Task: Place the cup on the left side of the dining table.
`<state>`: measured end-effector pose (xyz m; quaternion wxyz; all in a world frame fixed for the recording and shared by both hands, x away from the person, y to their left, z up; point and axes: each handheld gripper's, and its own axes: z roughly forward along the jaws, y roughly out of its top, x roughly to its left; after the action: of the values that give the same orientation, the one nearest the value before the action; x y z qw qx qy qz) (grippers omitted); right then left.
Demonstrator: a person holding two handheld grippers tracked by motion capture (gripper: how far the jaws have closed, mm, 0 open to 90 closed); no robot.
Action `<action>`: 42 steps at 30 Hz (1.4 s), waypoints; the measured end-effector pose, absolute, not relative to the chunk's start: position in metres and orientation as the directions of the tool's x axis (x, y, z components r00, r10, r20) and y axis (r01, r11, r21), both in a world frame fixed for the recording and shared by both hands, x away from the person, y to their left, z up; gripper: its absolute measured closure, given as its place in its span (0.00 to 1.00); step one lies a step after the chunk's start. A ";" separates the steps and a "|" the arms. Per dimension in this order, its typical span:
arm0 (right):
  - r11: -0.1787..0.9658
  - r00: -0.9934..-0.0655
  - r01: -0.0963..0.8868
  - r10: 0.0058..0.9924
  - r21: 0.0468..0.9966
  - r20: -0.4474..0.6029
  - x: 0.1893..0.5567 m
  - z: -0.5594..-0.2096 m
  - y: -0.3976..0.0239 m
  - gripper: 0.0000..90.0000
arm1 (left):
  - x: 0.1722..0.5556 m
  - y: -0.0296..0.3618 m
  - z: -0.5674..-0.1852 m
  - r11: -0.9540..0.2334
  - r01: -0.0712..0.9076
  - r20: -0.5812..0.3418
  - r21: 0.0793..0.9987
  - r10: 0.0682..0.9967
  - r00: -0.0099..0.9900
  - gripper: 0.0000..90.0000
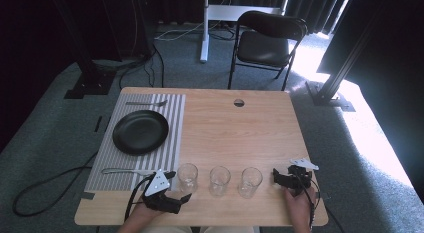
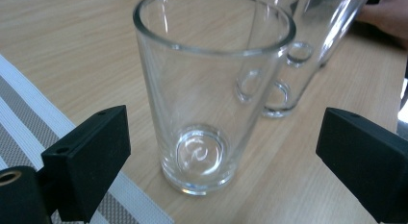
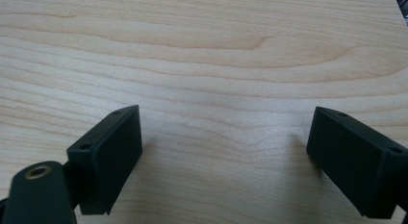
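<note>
left gripper fingers spread | glass between, untouched

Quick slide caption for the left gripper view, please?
Open left tool straddling the nearest empty glass beside the striped placemat.

text: none legible | labels, brands, numbers: none — glasses, plate, grippers all unmarked
</note>
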<state>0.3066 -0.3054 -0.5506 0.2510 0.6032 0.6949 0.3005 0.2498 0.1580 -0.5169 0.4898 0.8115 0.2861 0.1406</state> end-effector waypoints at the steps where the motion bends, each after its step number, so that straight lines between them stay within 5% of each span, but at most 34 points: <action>1: 0.092 -0.147 0.687 0.989 0.721 0.014 0.307 -0.551 -0.305 0.13 | 0.250 0.157 -0.517 -0.355 0.323 -0.046 0.877 0.607 0.793 0.06; 42: 0.092 -0.147 0.687 0.989 0.720 0.013 0.307 -0.551 -0.305 0.13 | 0.258 0.140 -0.516 -0.291 0.183 0.058 0.939 0.660 0.749 0.20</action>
<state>0.3066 -0.3054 -0.5506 0.2511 0.6029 0.6951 0.3005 0.2584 0.1397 -0.5157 0.5292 0.7711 0.2733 0.2250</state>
